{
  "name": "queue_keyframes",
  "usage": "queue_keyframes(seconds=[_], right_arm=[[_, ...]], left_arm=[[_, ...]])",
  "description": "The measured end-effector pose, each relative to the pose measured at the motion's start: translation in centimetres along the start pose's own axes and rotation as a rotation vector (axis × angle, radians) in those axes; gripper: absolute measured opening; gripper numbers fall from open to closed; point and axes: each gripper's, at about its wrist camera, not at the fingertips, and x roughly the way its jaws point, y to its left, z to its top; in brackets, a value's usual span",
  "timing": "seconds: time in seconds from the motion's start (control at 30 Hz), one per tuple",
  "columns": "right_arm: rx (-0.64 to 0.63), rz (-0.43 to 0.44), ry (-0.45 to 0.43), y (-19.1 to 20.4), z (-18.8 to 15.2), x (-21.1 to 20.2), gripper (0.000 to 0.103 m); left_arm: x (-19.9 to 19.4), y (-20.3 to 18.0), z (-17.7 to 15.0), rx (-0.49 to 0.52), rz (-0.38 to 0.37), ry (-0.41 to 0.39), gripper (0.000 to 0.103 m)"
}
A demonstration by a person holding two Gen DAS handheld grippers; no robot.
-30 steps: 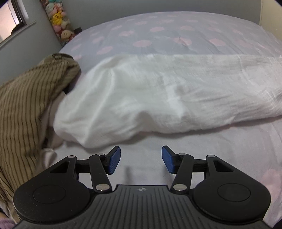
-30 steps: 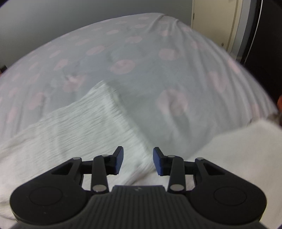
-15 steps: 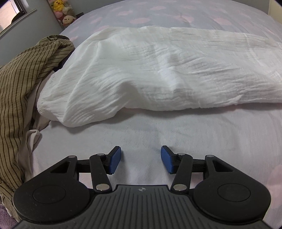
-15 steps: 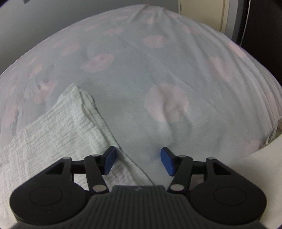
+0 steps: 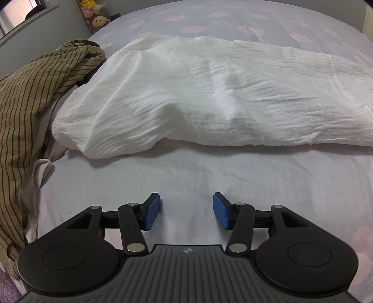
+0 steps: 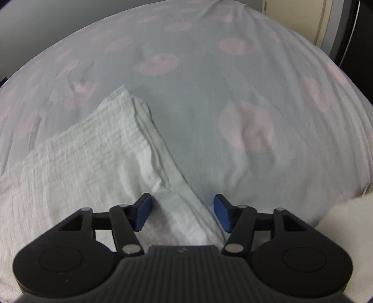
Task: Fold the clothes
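White crinkled garment (image 5: 209,98) lies folded across the bed (image 5: 209,181). Striped tan garment (image 5: 28,111) heaped at its left end; plush toys (image 5: 94,14) beyond. Left gripper (image 5: 186,211) jaws open over bare sheet. Right gripper (image 6: 181,212) jaws open, garment's edge between them, unpressed. Right view blurred.

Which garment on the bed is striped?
The brown striped shirt, bunched at the left edge of the left wrist view. The white crinkled garment spread across the middle is plain, with no pattern.
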Motion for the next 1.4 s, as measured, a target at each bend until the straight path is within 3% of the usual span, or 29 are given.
queue_keyframes(seconds=[0.07, 0.13, 0.2, 0.23, 0.37, 0.53, 0.7, 0.97, 1.17, 1.4], right_arm=[[0.004, -0.011, -0.017, 0.5, -0.5, -0.2, 0.059], [0.018, -0.021, -0.043, 1.2, -1.0, -0.2, 0.047], [-0.013, -0.034, -0.062, 2.6, -1.3, -0.1, 0.019], [-0.035, -0.053, -0.066, 3.4, -1.4, -0.2, 0.012], [-0.116, -0.154, -0.061, 6.2, -1.3, -0.9, 0.009], [-0.095, -0.132, -0.089, 8.5, 0.3, -5.0, 0.009], [-0.063, 0.03, -0.132, 12.7, 1.3, -10.3, 0.009], [-0.178, 0.284, -0.186, 24.3, -1.9, -16.4, 0.009], [-0.271, 0.353, -0.127, 33.0, -5.3, -14.7, 0.009], [-0.357, 0.318, 0.017, 40.3, -11.3, -8.2, 0.009]], left_arm=[[-0.2, -0.4, 0.1, -0.014, 0.027, 0.005, 0.048], [-0.4, -1.0, 0.0, -0.032, 0.051, 0.004, 0.048], [-0.7, -1.6, -0.3, -0.045, 0.069, -0.011, 0.048], [-0.8, -1.8, -0.5, -0.055, 0.073, -0.018, 0.048], [-1.6, -1.9, -1.5, -0.099, 0.058, -0.037, 0.048], [-2.4, -0.9, -2.4, -0.119, 0.014, -0.04, 0.048], [-2.9, -0.1, -3.0, -0.13, -0.029, -0.04, 0.048], [-3.4, 1.0, -2.9, -0.149, -0.091, -0.057, 0.048], [-3.5, 1.9, -3.2, -0.176, -0.126, -0.072, 0.049], [-2.7, 3.1, -3.5, -0.213, -0.138, -0.054, 0.049]])
